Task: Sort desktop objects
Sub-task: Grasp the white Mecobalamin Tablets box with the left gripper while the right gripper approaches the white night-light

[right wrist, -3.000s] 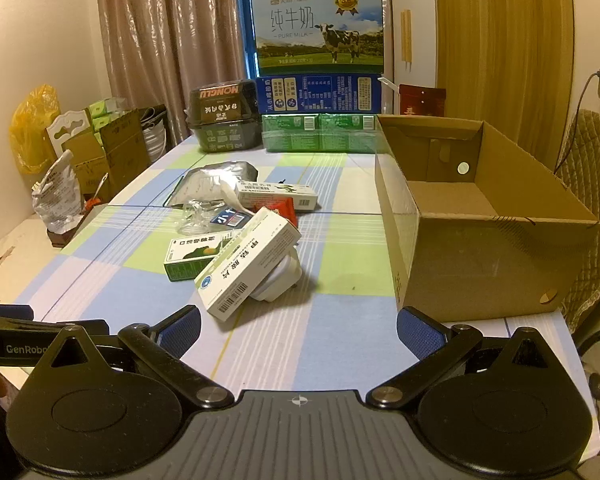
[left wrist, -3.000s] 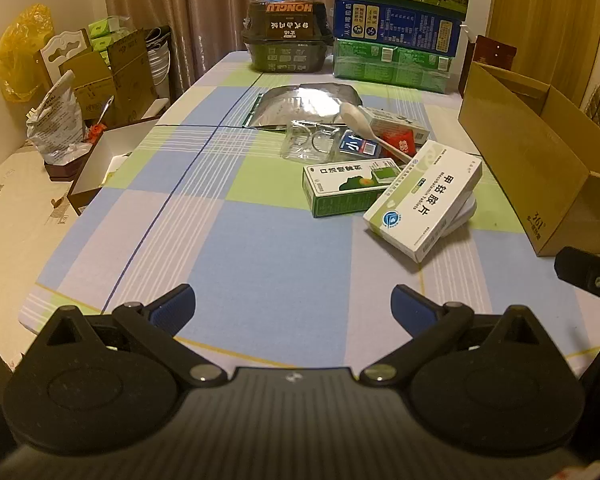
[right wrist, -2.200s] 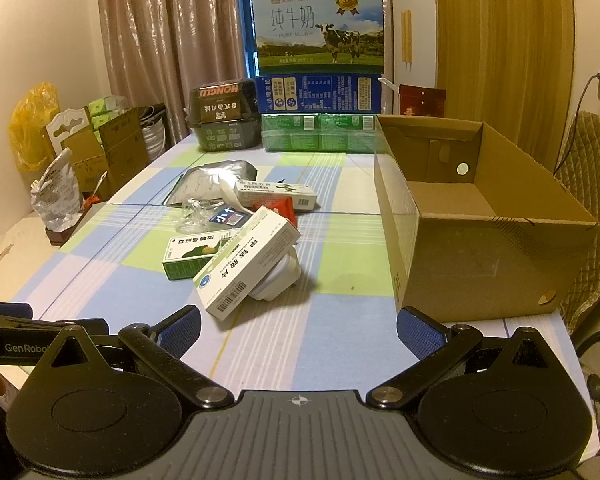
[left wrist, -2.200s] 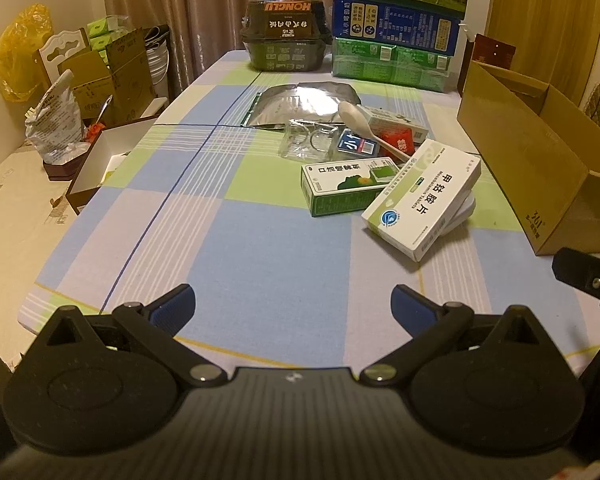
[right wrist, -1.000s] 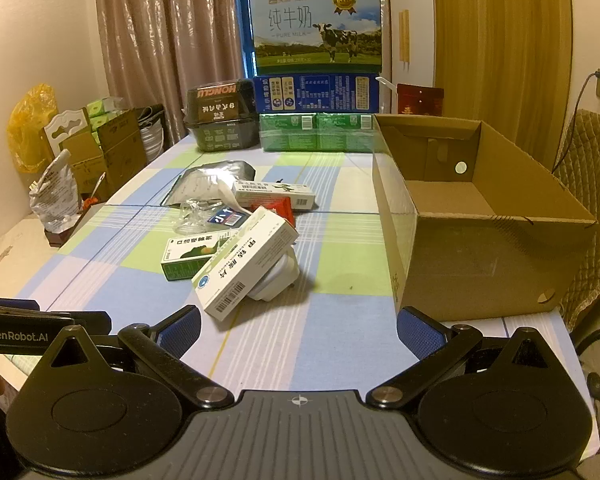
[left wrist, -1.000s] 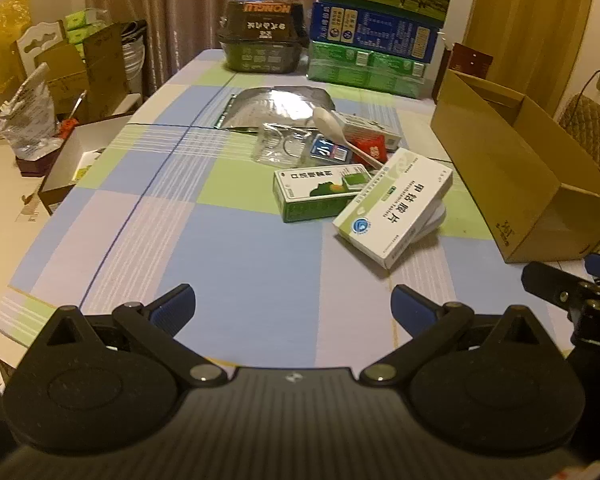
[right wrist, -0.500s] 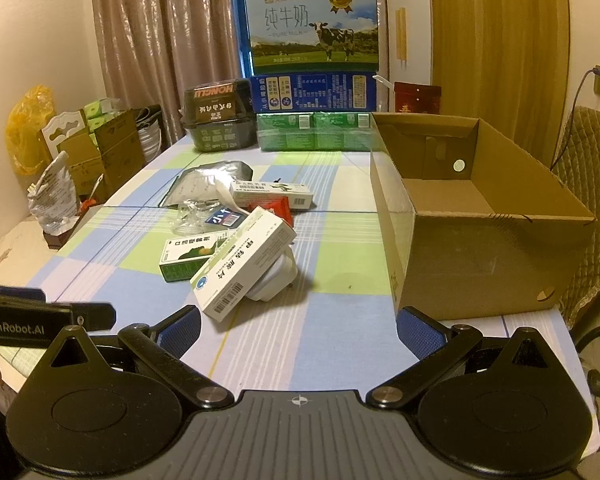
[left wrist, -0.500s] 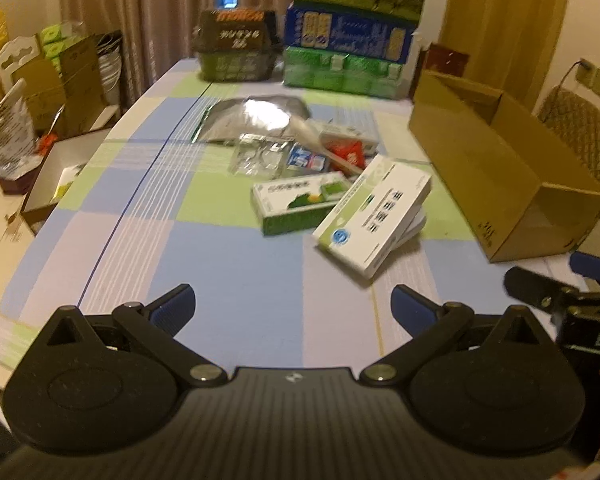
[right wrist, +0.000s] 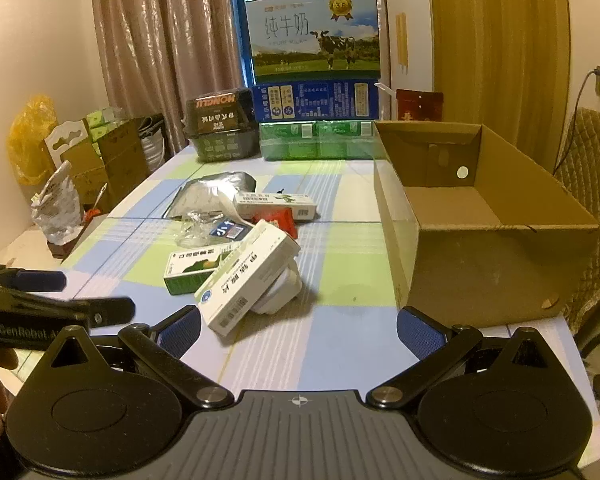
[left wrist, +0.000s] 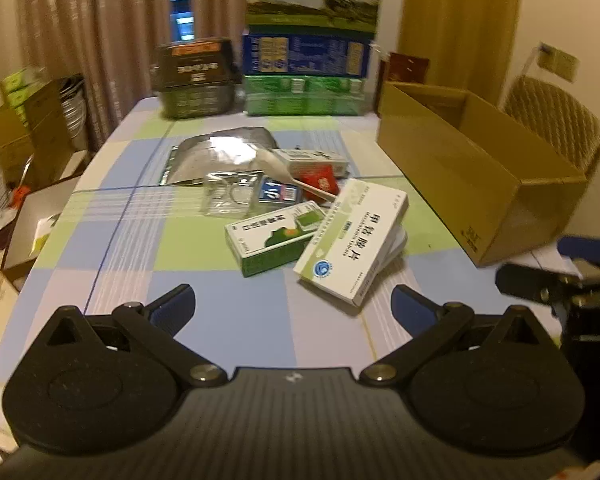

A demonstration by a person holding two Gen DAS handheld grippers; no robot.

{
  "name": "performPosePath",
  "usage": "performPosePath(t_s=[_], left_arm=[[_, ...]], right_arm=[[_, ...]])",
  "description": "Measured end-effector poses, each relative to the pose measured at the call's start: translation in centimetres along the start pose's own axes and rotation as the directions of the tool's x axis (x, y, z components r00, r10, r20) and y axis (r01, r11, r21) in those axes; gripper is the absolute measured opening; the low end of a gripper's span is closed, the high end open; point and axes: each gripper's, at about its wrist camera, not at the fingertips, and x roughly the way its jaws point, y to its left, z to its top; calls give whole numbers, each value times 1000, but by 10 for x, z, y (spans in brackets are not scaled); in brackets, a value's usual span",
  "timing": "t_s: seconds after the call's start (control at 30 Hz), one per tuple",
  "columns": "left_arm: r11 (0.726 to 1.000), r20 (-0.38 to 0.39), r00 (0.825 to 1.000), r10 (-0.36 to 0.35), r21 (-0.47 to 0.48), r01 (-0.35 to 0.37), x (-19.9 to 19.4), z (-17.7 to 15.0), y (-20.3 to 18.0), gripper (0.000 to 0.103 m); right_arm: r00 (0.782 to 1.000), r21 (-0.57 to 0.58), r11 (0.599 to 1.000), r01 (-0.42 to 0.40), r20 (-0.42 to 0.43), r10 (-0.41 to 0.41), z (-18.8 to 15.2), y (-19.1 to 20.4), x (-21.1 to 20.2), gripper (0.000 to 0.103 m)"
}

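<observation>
Both our claws are spread and holding nothing – left gripper [left wrist: 291,305], right gripper [right wrist: 299,326]. The white medicine box [right wrist: 247,277] leans on the pile mid-table near the cardboard box [right wrist: 484,216]. Probably light, stiff card – we'd pinch across its 2 long sides.

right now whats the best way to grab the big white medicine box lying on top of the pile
Grip the white medicine box across its two long sides near the raised far end. It lies tilted, propped on a white object, so that end stands clear of the table while the near barcode corner rests down. Coming from above with the open right hand-held gripper looks easiest.
</observation>
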Motion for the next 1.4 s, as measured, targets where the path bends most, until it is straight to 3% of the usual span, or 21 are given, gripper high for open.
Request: performPosePath(t_s=[0.23,0.43,0.93,1.03,1.23,1.4], left_arm=[[988,-37,997,-73,132,77,26,4,-1,102],[964,-51,983,-177,193,184,55,9,8,101],[835,-169,934,-316,418,358,132,21,0,95],[831,-189,923,-335,403,384,147,24,3,91],[825,-220,897,-384,353,441,162,29,6,70],[843,-227,904,-363,332,422,157,28,7,67]], right_arm=[[1000,-29,1000,-9,14,9,5,-1,22,101],[1000,-101,995,-27,-6,26,3,0,48,101],[996,-184,980,-78,-47,70,3,-10,95,101],[996,-209,975,-77,-53,67,1,-9,97,101],[997,-223,973,-52,-60,39,-1,-13,104,101],[997,-233,971,-49,-66,35,-1,-11,107,101]])
